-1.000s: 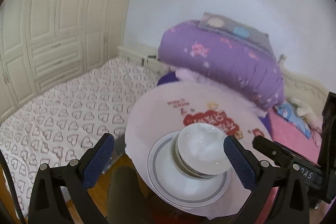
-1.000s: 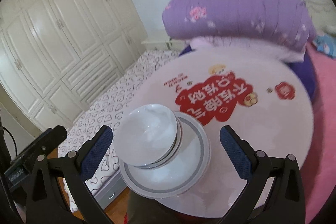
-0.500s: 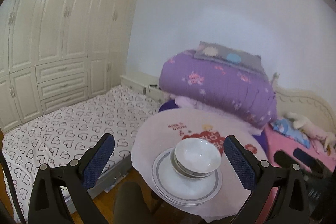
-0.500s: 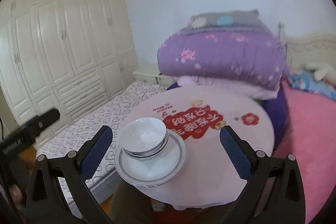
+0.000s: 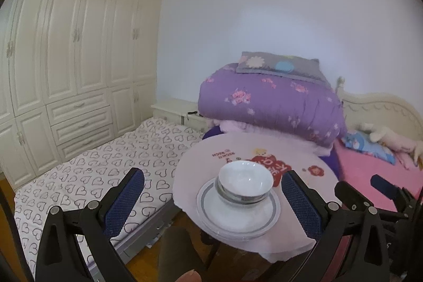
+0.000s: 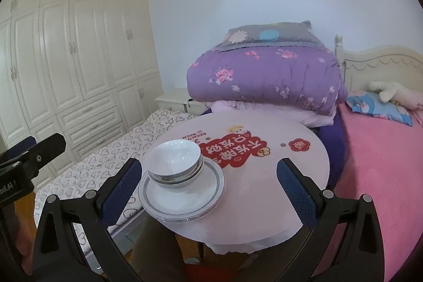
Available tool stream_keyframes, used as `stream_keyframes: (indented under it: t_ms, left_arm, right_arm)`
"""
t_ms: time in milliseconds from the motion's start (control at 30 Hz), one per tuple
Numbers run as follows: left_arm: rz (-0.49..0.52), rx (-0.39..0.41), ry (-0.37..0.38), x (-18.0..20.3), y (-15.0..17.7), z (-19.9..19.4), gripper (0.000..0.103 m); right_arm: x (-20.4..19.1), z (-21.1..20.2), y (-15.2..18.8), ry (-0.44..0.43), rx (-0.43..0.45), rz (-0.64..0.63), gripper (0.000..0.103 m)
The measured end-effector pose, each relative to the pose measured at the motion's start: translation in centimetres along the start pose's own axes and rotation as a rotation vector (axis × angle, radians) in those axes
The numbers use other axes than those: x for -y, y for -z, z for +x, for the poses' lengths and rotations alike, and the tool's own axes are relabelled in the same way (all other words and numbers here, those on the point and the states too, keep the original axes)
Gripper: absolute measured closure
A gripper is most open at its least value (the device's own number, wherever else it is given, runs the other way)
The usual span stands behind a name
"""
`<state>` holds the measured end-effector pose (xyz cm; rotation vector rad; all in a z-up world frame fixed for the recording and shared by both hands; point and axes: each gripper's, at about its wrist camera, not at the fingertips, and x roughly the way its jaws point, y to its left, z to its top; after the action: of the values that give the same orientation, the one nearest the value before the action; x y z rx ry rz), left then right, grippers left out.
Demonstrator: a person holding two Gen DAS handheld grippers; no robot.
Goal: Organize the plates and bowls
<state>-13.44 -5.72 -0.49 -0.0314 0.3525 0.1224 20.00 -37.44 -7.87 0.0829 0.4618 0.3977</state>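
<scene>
Nested white bowls (image 5: 245,181) (image 6: 174,159) sit on a stack of white plates with grey rim bands (image 5: 238,213) (image 6: 182,193). The stack stands near the front left edge of a small round pink table (image 5: 312,176) (image 6: 296,176). My left gripper (image 5: 211,200) is open and empty, held back from the table with the stack seen between its fingers. My right gripper (image 6: 208,189) is open and empty, also pulled back, with the stack just inside its left finger. The left gripper's body shows at the left edge of the right wrist view (image 6: 29,157).
A bed with a heart-print sheet (image 5: 87,171) lies left of the table. A folded purple quilt (image 5: 269,102) lies behind it, a pink bed (image 6: 383,163) to the right. White wardrobes (image 5: 66,57) line the left wall. A chair back (image 5: 177,253) stands below the table's front edge.
Both grippers have pulled up and back from the table; the stack of bowls and plates looks smaller and farther away. The stack itself has not moved.
</scene>
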Motion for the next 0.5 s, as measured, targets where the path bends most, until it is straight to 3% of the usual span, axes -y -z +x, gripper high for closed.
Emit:
stream_keyframes:
  t_ms: [333,500]
  left_arm:
    - [0.055,0.047,-0.062,2.1,1.8,-0.4,0.001]
    - [0.048,0.043,-0.032,3.0,2.7,0.1,0.001]
  right_arm:
    - [-1.3,-0.5,1.2,0.021,-0.007,-0.050,0.000]
    - [-1.3,-0.6,1.2,0.040,-0.005,-0.055,0.000]
